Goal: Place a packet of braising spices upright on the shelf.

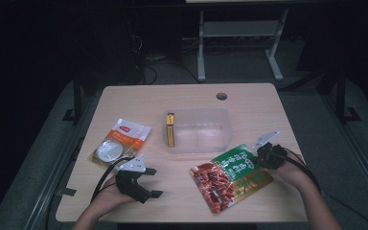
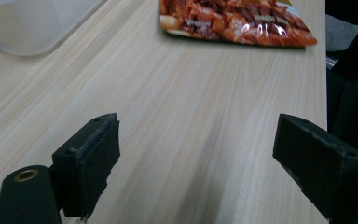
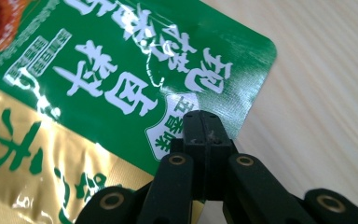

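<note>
Scanning from the left of the bench (image 1: 182, 196), we find a white-and-orange packet (image 1: 120, 142) lying flat near the left edge, and just in front of it our left gripper (image 1: 146, 182), whose jaws stand spread wide with nothing between them, as the left gripper view confirms over bare wood. At the centre sits a clear plastic tub (image 1: 199, 130) holding a yellow box (image 1: 170, 129) upright against its left wall. To the right of centre lies the green and red snack pouch (image 1: 231, 175), flat on the bench, its long axis running diagonally from the near left to the far right. Our right gripper (image 1: 263, 154) is pressed together on the pouch's far right corner; the right gripper view shows the closed jaw tips pinching the green edge (image 3: 233, 88) beside white printed characters. The pouch is glossy foil, green at the gripped end, gold along one side, with a red food photograph at the near end. We judge the tub lies up and left of the pouch, so the right hand is the nearer one to carry it there.
</note>
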Available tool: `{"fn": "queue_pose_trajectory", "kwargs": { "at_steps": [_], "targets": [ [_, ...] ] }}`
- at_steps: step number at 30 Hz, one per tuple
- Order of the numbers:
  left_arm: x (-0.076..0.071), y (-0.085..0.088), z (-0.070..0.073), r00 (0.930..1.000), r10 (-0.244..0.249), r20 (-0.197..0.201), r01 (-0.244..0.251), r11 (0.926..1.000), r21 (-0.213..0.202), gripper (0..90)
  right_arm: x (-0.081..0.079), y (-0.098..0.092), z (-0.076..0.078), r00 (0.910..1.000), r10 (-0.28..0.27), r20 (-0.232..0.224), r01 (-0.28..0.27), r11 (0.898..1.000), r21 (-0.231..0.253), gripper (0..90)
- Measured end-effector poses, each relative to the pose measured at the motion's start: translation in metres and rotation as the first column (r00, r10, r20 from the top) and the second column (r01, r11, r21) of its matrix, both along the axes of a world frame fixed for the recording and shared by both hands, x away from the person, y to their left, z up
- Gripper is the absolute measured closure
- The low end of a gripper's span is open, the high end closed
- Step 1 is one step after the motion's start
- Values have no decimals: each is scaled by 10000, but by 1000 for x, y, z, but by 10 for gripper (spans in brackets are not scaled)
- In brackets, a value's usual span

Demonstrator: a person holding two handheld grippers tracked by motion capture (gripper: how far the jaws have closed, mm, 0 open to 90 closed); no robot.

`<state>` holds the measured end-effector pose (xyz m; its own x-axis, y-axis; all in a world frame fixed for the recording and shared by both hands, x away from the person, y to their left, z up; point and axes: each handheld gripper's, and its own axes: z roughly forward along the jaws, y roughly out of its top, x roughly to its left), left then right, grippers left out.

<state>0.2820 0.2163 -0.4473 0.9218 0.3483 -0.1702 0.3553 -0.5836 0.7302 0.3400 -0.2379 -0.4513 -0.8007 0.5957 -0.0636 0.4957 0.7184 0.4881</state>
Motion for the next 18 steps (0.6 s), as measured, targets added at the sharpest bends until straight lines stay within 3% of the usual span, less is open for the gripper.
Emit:
{"fn": "queue_pose_trajectory", "kwargs": {
  "at_steps": [6, 12, 18],
  "targets": [
    [0, 1, 0, 10000, 6, 6, -6, 10000, -9, 142, -7, 25, 0, 9944, 1049, -150, -1049, 9945, 26, 900],
    [0, 1, 0, 10000, -2, -1, 2, 10000, 29, 142, -18, 56, 1, 9756, 2175, -302, -2172, 9760, 126, 900],
    [0, 1, 1, 10000, -15, 8, 15, 10000, 89, 142, -28, 80, 3, 9536, 3010, -43, -3010, 9536, -63, 900]
  ]
}}
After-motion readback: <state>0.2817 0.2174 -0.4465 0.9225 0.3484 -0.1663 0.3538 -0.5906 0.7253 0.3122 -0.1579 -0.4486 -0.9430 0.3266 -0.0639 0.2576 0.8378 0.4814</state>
